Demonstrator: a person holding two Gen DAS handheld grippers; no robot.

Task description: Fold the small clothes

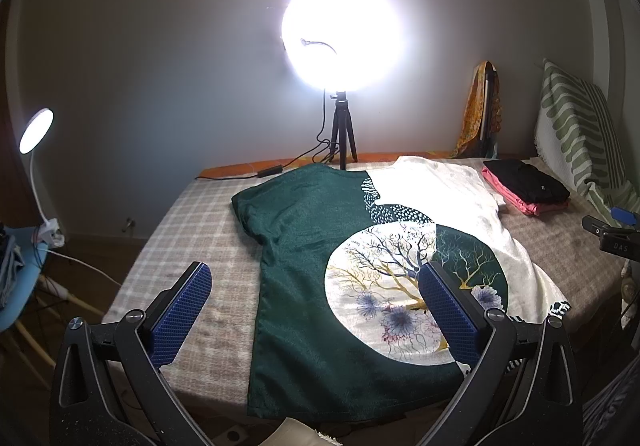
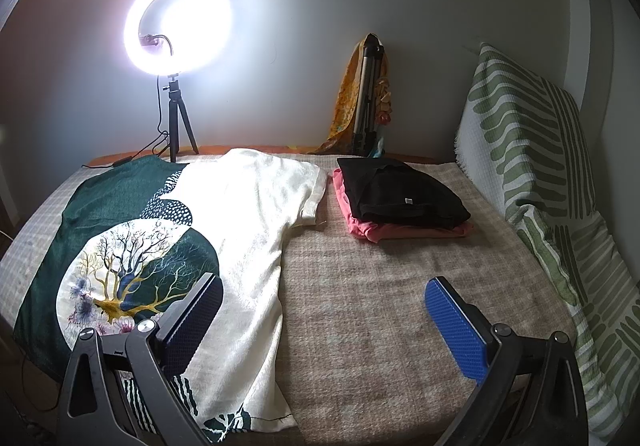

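I see green/cream shirt [image 1: 304, 246] w/ tree print; right of it, black top [image 2: 400, 189] on pink one [image 2: 372, 230].

Dim room; ring light [image 2: 178, 25] glares, fisheye edges curve dark.

Both the left gripper [image 1: 316, 310] and the right gripper [image 2: 324, 322] are built from black plastic arms, fastened with round silver screws behind the fingers; blue textured pads [image 1: 182, 318] are fitted inside.
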